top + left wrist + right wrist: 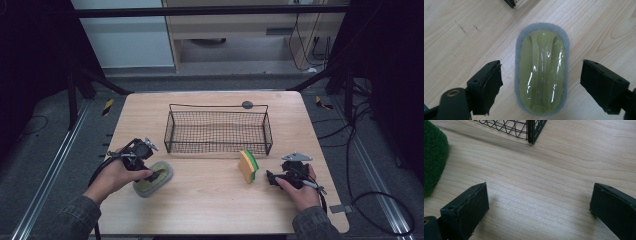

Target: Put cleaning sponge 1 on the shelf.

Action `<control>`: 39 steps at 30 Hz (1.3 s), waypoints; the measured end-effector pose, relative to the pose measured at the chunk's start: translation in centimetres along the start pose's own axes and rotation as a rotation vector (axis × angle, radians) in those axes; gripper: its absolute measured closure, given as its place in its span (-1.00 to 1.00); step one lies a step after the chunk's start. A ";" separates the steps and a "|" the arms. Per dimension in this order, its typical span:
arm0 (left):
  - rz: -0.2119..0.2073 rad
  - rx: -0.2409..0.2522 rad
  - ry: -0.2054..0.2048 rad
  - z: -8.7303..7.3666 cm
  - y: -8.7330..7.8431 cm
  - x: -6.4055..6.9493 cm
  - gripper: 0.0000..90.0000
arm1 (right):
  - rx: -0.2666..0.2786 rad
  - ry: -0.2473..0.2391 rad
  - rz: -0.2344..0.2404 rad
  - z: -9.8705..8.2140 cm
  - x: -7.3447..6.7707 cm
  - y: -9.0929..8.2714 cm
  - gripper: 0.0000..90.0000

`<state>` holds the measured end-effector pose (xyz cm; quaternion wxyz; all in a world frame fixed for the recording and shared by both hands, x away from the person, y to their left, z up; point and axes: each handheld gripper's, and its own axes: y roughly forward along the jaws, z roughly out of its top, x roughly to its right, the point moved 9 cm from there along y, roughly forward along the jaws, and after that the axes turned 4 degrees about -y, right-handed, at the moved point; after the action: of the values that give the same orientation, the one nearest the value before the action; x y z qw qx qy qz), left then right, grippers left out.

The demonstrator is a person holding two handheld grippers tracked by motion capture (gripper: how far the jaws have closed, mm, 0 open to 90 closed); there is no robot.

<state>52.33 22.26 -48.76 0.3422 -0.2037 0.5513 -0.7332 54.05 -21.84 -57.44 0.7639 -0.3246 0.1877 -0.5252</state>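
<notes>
1. Black wire-mesh basket (pixel 170 131): stands upright on the far half of the table, with a thin handle bar along its far rim. Through the mesh only the wood beneath it is seen.
2. Oval scrubber with a grey sponge base and a glossy yellow-green plastic grip (pixel 541 70): lies flat on the table at the near left, apart from the basket's near-left corner.
3. Left gripper (pixel 540 86): held over the scrubber with its jaws standing either side of it. The jaws are apart and neither pad touches the sponge; a strip of bare wood shows on each side.
4. Right gripper (pixel 537 207): held low over bare wood at the near right, jaws wide, with no object between them.
5. Yellow sponge with a green scouring layer (pixel 248 165): stands on edge just in front of the basket's near-right end, near the right gripper and apart from it.
6. Light wooden table (pixel 210 200): pale grain, faint scuff marks near the scrubber.
7. Room: grey floor, dark frame posts at both sides, loose cables at the right, pale cabinets at the back.
</notes>
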 end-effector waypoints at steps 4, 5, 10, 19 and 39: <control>-0.009 -0.024 0.007 -0.2 0.2 0.2 -0.50 | 0.001 -0.007 0.000 0.0 -0.1 0.0 -0.95; -0.005 -0.031 0.010 -0.3 0.4 0.2 -0.47 | 0.000 -0.008 -0.001 0.0 -0.1 0.0 -0.95; -0.013 -0.066 0.029 -0.4 1.1 0.3 -0.34 | 0.003 -0.011 0.008 0.1 -0.3 0.1 -0.95; -0.007 -0.123 0.043 -0.4 2.2 0.0 -0.16 | 0.003 -0.017 0.017 0.1 -0.5 0.1 -0.95; -0.023 -0.140 0.045 -0.6 3.0 -0.3 0.19 | 0.007 -0.022 0.027 0.1 -0.8 0.1 -0.95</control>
<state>52.96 22.44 -51.80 0.3063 -0.2170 0.6064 -0.7010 53.91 -21.05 -57.44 0.7740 -0.3252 0.1820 -0.5119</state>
